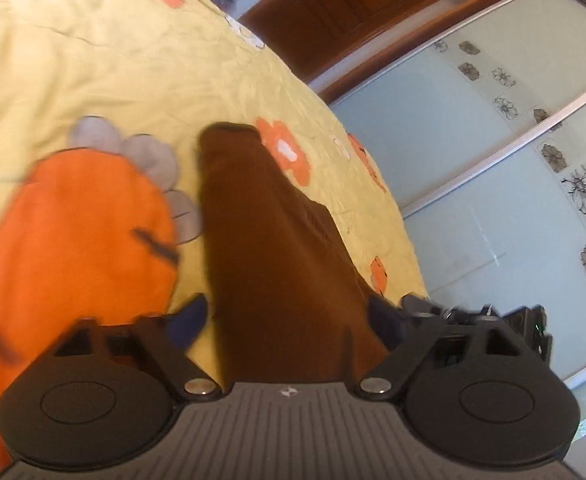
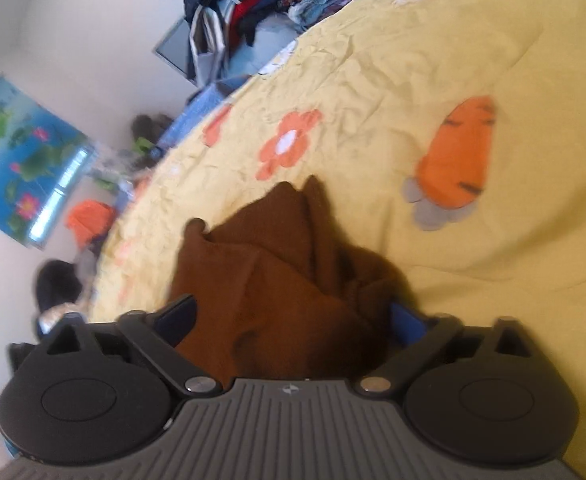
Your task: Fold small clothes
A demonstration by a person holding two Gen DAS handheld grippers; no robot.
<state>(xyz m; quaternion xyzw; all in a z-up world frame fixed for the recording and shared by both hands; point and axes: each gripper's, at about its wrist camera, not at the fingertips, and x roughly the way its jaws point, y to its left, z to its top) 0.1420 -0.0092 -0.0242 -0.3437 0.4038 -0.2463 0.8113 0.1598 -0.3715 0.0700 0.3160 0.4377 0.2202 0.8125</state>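
While the brown garment (image 1: 277,264) is lying on the yellow bedspread (image 1: 93,60), it is stretching as a long narrow strip from between the left gripper (image 1: 289,322) fingers up toward twelve o'clock in the left wrist view. Its far end is sitting just beside an orange flower print (image 1: 285,152) at one o'clock. In the right wrist view the same garment (image 2: 285,280) is lying bunched in loose, peaked folds, running from between the right gripper (image 2: 293,320) fingers toward twelve o'clock.

Left jaws are standing part spread with the cloth passing between them; the fingertips (image 1: 189,320) are showing clear of the fabric at nine o'clock, while at three o'clock contact cannot be told through the blur. Right jaws are standing wide apart; the nine o'clock fingertip (image 2: 181,316) is sitting at the cloth's edge, the three o'clock one is lying partly behind a fold, and no pinch is showing.

An orange carrot print (image 1: 77,248) with grey leaves is lying at nine o'clock of the garment in the left view, and at two o'clock (image 2: 457,160) in the right view. A pile of mixed clothing (image 2: 253,4) is sitting beyond the bed at twelve o'clock. A pond poster (image 2: 17,160) is hanging on the wall at nine o'clock. Sliding wardrobe doors (image 1: 493,160) with flower motifs are standing at three o'clock in the left view.
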